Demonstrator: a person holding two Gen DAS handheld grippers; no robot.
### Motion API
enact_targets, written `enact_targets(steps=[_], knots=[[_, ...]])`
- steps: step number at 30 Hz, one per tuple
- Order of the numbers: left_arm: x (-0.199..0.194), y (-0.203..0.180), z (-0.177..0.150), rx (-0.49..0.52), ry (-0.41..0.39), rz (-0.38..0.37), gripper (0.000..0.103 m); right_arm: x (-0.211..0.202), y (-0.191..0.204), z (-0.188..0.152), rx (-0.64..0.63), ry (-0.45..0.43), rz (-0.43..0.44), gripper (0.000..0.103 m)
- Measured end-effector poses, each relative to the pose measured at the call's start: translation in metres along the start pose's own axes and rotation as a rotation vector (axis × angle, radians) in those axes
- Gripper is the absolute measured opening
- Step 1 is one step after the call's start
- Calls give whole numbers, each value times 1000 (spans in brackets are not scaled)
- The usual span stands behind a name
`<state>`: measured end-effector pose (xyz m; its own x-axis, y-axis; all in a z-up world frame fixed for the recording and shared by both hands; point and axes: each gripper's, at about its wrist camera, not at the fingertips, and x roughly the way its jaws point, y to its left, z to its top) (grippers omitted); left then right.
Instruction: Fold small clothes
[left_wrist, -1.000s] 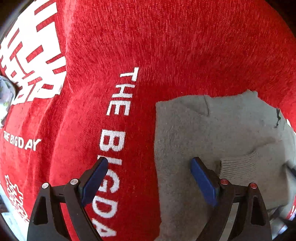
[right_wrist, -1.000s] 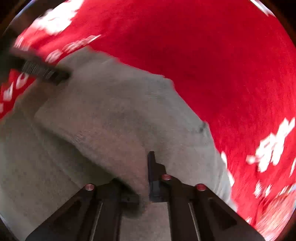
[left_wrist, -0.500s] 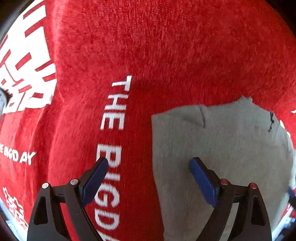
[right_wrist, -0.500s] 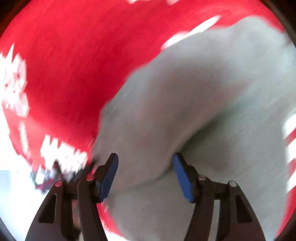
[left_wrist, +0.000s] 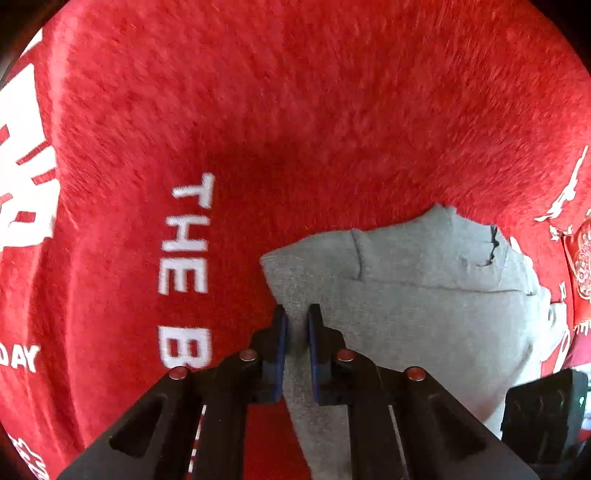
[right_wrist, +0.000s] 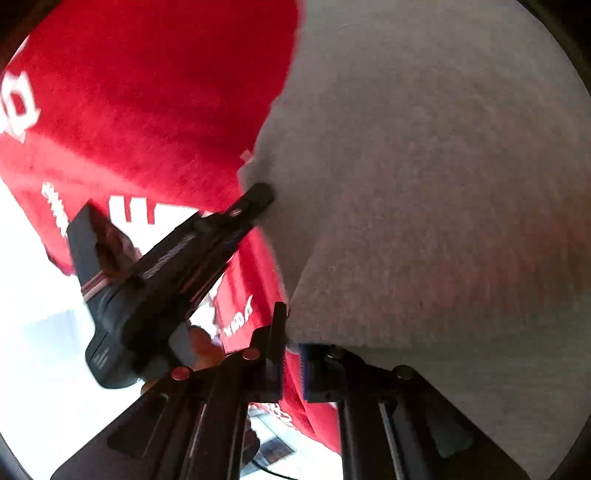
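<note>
Garment: small grey knit garment (left_wrist: 406, 325), lower right of frame, on red printed fleece cloth (left_wrist: 295, 110).
Left gripper (left_wrist: 295, 325): jaws pinching its left edge.
Right gripper (right_wrist: 293, 354): jaws pinching a lower edge, apparently to raise a fold.

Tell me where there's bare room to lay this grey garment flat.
The open red cloth above the grey garment, right of the white "THE" lettering. It is crowded low down: the left claw pinches the garment's left edge, and the right claw grips another edge nearby.
</note>
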<state>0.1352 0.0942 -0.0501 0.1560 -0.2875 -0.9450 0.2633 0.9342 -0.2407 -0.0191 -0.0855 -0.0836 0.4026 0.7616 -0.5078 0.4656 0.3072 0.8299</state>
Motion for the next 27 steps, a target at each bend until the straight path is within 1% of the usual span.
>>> enact_targets(steps=[1,2,3,4,5,6,7,8,9,10,11,12,14,16,18,19,20,21,22,23,24,26,27], knots=[[-2,8,-1,0,-1,0,8,11,6,0,-21,21,-1,7],[-1,17,-1,-3,3,12,8,18,5,-3,-25,38,-3,7],[5,26,-3,-11,19,28,8,28,5,-3,-24,59,-23,7],[11,37,-4,-25,31,18,8,39,2,-4,-27,82,-78,9],[15,49,-5,-32,21,-3,8,42,0,-5,-28,95,-111,9],[14,51,-5,-39,15,-11,8,44,0,-4,-27,100,-113,11],[14,51,-6,-40,14,-8,8,39,0,-6,-33,107,-103,20],[12,52,-4,-36,12,2,8,28,2,-7,-52,116,-113,31],[11,49,-4,-29,10,19,8,17,6,-7,-78,110,-141,54],[6,44,0,-27,9,27,8,0,6,-8,-102,87,-151,58],[5,38,1,-29,6,34,8,-17,7,-4,-126,50,-176,58],[0,35,1,-34,-2,43,8,-42,6,0,-146,1,-224,58],[-12,25,3,-31,-29,53,8,-103,-15,3,-143,-116,-318,58],[-21,18,1,-19,-49,84,8,-154,-36,15,-79,-235,-401,58],[-22,11,-3,0,-46,108,8,-194,-56,26,6,-324,-453,58],[-20,4,-9,8,-36,128,8,-203,-64,32,49,-340,-464,58],[-16,2,-10,13,-24,149,8,-207,-69,36,77,-353,-448,58],[-12,0,-12,13,-20,169,8,-213,-75,43,120,-371,-405,57],[-13,-2,-14,9,-31,177,8,-215,-78,48,138,-378,-397,49],[-13,-4,-14,4,-39,184,8,-210,-74,54,141,-386,-403,34],[-13,-5,-15,-3,-40,191,8,-207,-68,58,121,-386,-416,8],[-15,-10,-19,-12,-41,203,8,-203,-43,66,-5,-389,-457,8],[-16,-11,-19,-11,-42,214,8,-204,-25,67,-120,-398,-491,8]])
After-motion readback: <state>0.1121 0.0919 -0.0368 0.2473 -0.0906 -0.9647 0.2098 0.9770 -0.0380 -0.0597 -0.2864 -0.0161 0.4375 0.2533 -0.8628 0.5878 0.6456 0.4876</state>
